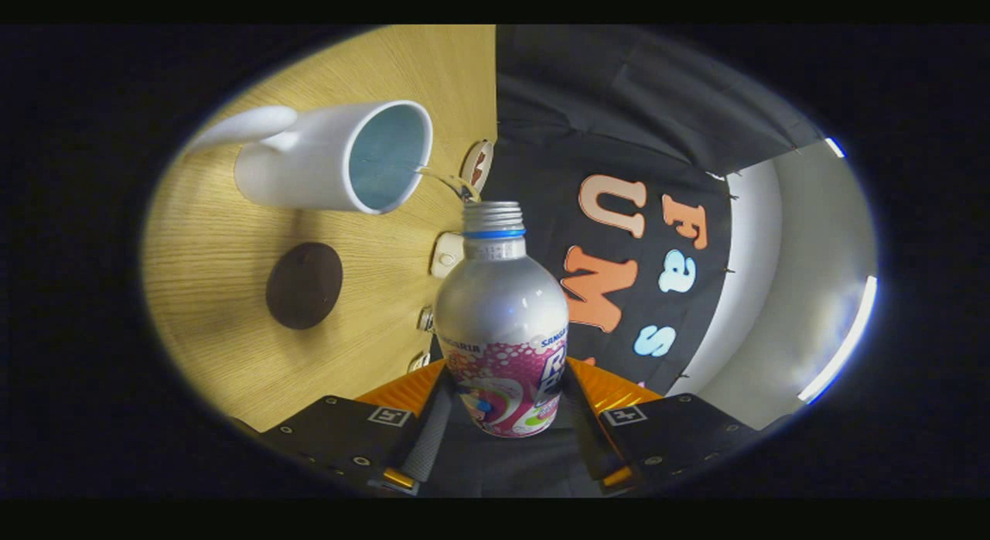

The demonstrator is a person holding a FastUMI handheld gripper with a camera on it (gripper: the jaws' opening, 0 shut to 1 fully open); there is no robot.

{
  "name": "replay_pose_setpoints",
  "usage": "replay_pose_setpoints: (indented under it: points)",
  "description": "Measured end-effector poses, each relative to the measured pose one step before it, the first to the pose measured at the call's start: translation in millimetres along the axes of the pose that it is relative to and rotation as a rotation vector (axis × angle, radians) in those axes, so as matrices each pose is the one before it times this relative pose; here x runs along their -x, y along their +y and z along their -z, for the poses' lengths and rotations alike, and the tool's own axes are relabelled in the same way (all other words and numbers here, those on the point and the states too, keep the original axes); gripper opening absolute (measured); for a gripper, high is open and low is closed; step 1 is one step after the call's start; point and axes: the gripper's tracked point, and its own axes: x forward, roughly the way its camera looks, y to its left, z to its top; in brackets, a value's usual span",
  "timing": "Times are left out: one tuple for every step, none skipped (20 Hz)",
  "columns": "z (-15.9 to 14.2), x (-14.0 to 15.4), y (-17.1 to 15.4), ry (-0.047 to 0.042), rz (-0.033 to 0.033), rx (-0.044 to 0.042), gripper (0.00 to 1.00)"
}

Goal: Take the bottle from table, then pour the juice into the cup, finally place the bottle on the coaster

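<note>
- The gripper point(506, 424) clamps both fingers on the silver aluminium bottle with pink label point(501, 323), held between them.
- A thin stream runs from its open mouth into the white ceramic cup point(325, 159).
- The dark round coaster point(304, 285) lies on the wooden table point(216, 238), near the cup.

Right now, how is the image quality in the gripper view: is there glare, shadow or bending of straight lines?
Gripper view: fisheye bends the table edge; soft highlights sit on the bottle, held between the fingers of the tool; the cup is sharp, its inside shaded; the coaster is dark, without detail; a bright light strip glares beyond the wall cloth.
</note>
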Motion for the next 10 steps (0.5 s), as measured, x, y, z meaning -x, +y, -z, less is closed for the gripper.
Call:
replay_pose_setpoints:
  points:
    - [-0.28, 0.77, -0.68, -0.00083, -0.00016, 0.00535, 0.74]
    - [-0.72, 0.65, -0.66, -0.0018, 0.00043, 0.00597, 0.74]
    - [-0.08, 0.03, -0.91, -0.00109, 0.00202, 0.00486, 0.74]
    - [-0.08, 0.54, -0.75, -0.00029, 0.00247, 0.0057, 0.74]
    - [-0.75, 1.88, -0.57, -0.00083, 0.00017, 0.00367, 0.74]
    - [-1.34, 0.28, -0.4, -0.00252, -0.00034, 0.00156, 0.74]
    - [0.14, -2.18, 0.08, -0.00195, -0.0003, 0.00182, 0.74]
    - [-0.11, 0.09, -0.73, -0.00217, 0.00223, 0.00248, 0.74]
    - [-0.38, 0.55, -0.25, -0.00258, 0.00238, 0.00241, 0.74]
    - [-1.63, -0.1, -0.74, -0.00266, 0.00213, 0.00605, 0.74]
